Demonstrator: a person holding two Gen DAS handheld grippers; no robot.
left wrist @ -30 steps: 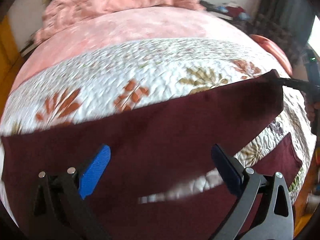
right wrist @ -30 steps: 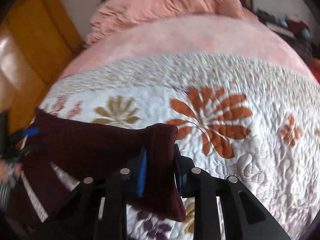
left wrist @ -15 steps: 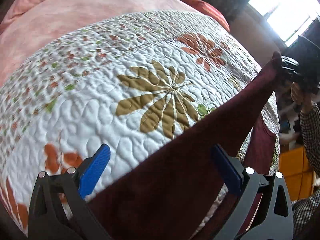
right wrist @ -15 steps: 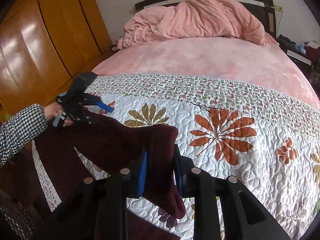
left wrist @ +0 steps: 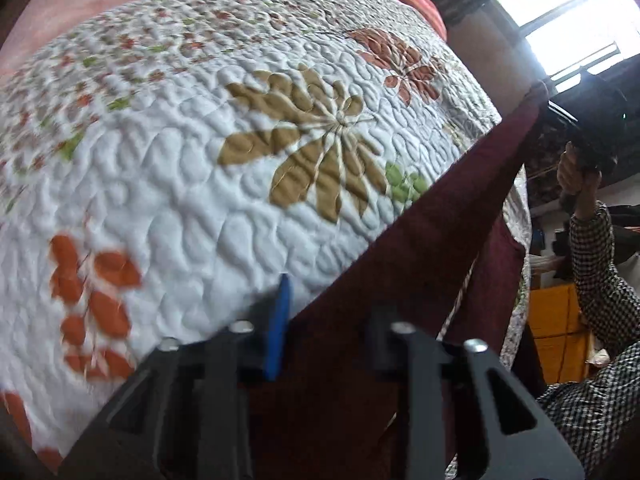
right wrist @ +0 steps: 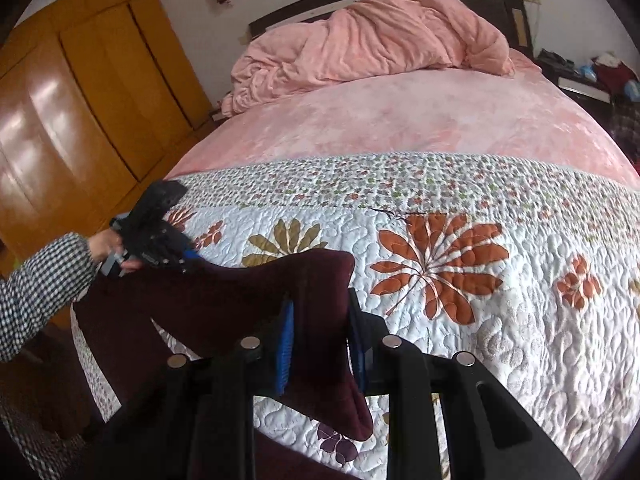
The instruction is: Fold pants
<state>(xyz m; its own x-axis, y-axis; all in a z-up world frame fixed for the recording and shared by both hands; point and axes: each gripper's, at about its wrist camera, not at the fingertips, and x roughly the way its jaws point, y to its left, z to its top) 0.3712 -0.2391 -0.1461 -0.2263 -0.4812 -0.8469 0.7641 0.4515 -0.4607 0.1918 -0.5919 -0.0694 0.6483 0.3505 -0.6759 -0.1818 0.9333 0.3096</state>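
- Pants point(right wrist: 224, 300), dark maroon, hang stretched in the air between the two claws above the near edge of the bed; the lower part drapes down past the bed's edge and onto the quilt point(right wrist: 500, 320).
- Right claw point(right wrist: 320, 344): clenched on a bunched end of the cloth, which fills the gap between its blue pads point(right wrist: 285, 344) and spills out below them. Gripping a gathered end gives a firm hold that should not slip under tension.
- Left claw point(left wrist: 326, 328): its jaws are closing, with the maroon cloth lying between them; the picture is blurred, yet the blue pad point(left wrist: 278, 328) already appears to bear on the fabric edge.
- In the right wrist view the left claw point(right wrist: 160, 236) shows at the far end of the garment, held by a hand point(right wrist: 105, 246) in a checked sleeve point(right wrist: 36, 284).
- Taut span: from the left wrist view the cloth runs as a straight band up to the right claw point(left wrist: 588, 120), near the window point(left wrist: 568, 20). Holding both ends apart presumably flattens the cloth so that a clean fold line can form.
- Quilt, white with orange and tan flowers, offers a flat bare landing area; the pink blanket point(right wrist: 368, 40) lies heaped by the headboard, well apart.
- Stage, as judged: ends secured, fold itself not yet laid down.
- Risk: a shallow bite by the left claw may let the edge slide free.
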